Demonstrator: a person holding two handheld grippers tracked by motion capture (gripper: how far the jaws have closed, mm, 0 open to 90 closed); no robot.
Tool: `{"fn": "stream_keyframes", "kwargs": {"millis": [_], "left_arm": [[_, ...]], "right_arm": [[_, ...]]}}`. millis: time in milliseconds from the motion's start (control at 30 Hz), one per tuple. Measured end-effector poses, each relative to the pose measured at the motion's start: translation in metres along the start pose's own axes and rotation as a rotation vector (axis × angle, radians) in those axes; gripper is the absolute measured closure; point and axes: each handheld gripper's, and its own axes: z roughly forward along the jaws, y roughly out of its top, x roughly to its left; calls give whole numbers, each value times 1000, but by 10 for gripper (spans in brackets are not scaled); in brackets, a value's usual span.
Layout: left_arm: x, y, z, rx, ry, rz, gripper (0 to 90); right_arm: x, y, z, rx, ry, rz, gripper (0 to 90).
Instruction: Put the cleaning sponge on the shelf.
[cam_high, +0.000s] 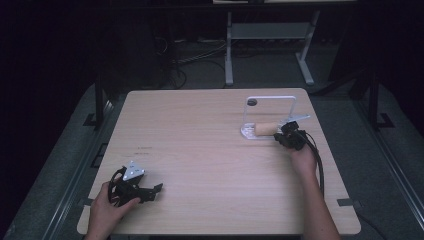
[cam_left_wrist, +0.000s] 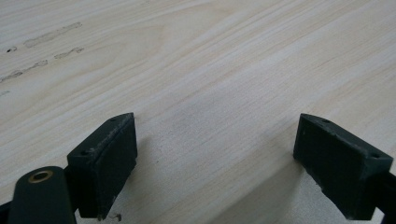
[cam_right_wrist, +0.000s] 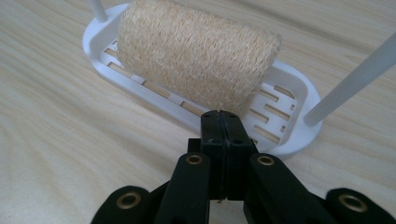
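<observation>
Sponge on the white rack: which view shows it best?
The right gripper view: the sponge lies close up on the slotted rack, texture clear. The high view shows it small and far off.

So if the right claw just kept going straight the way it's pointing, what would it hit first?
Most likely the loofah sponge lying in the white slotted tray. The right claw, shut and empty, points at the sponge's lower edge just over the tray's near rim; depth is unclear, so it might clip that rim first.

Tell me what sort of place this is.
Probably a lab or data-recording workspace, not a home: a bare light wooden table in a dark room, loose cables on the floor, and a white metal bench frame behind.
</observation>
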Motion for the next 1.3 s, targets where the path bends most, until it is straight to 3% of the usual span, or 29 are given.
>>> {"fn": "stream_keyframes", "kwargs": {"millis": [367, 500, 867, 1300], "left_arm": [[0, 0, 0, 1, 0, 1, 130], [0, 0, 0, -2, 1, 0, 130], [0, 0, 0, -1, 0, 2, 130], [0, 0, 0, -1, 0, 3, 129]], "right_arm": [[6, -6, -12, -14, 22, -29, 761], [9, -8, -17, -19, 18, -40, 626], [19, -15, -30, -42, 40, -13, 315], [38, -21, -41, -56, 103, -9, 134]]}}
